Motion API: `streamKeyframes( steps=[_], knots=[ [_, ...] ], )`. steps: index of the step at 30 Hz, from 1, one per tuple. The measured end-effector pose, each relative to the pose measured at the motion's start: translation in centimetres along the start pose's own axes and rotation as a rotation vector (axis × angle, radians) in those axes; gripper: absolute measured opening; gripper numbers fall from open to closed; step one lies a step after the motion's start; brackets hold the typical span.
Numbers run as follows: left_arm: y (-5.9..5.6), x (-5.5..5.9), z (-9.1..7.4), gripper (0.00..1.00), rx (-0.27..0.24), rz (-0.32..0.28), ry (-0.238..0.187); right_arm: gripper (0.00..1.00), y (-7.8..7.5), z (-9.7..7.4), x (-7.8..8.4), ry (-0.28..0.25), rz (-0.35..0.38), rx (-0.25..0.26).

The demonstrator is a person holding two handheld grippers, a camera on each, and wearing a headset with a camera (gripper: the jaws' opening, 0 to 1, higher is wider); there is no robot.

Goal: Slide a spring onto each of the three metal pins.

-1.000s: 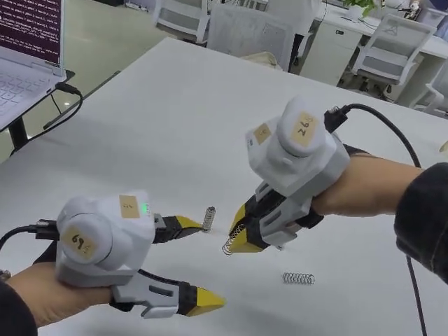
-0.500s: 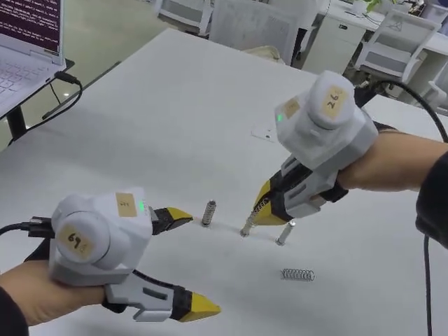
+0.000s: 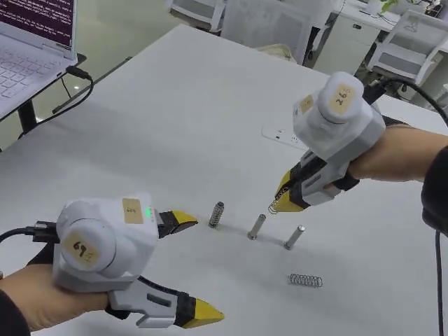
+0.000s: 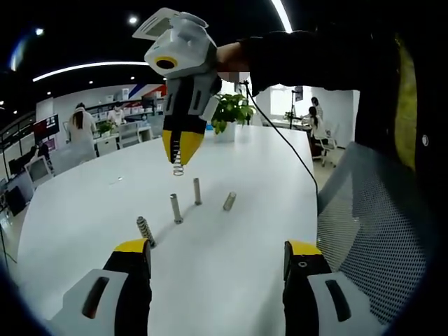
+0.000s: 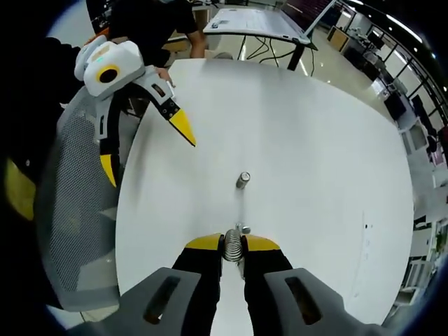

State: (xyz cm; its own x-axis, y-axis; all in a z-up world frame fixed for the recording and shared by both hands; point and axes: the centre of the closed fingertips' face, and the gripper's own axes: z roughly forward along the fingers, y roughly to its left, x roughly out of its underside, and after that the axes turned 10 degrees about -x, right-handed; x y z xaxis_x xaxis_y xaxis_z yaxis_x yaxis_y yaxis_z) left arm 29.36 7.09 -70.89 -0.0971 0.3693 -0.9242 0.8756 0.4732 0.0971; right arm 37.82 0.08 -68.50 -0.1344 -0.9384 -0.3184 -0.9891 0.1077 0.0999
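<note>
1. Here, right gripper [image 3: 280, 204], labelled "26": jaws clamp a spring [image 3: 274, 207] above the pins [image 3: 257, 226].
2. Left gripper [image 3: 201, 269], labelled "69": jaws wide apart, empty.
3. Loose spring [image 3: 306, 281] lies on the table [image 3: 175, 126].

The right gripper [image 3: 282, 203] carries a round tan sticker [image 3: 341, 96] on its white end cap, with the handwritten number "26" on it. The left gripper [image 3: 198, 271] has a similar tan sticker [image 3: 82, 250] on its own end cap, and its handwritten number reads "69". Each gripper also bears a smaller tan label on the top of its housing, one on the left [image 3: 131, 210] and one on the right [image 3: 306, 104]; the marks on both are too small to read. The laptop screen [image 3: 42, 14] at the table's far corner shows lines of pale text on a dark purple background, too fine to make out
</note>
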Motion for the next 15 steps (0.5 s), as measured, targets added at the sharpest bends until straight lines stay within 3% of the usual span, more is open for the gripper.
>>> streamKeyframes(
  steps=[10,15],
  knots=[
    [0.6,0.4,-0.4,0.74,-0.029,-0.016,-0.003,0.08,-1.7,2.2,0.7,0.018,0.02,-0.017],
    [0.7,0.6,-0.5,0.73,-0.033,-0.023,-0.002,0.08,-1.8,2.7,0.9,0.027,0.022,-0.023]
  ],
)
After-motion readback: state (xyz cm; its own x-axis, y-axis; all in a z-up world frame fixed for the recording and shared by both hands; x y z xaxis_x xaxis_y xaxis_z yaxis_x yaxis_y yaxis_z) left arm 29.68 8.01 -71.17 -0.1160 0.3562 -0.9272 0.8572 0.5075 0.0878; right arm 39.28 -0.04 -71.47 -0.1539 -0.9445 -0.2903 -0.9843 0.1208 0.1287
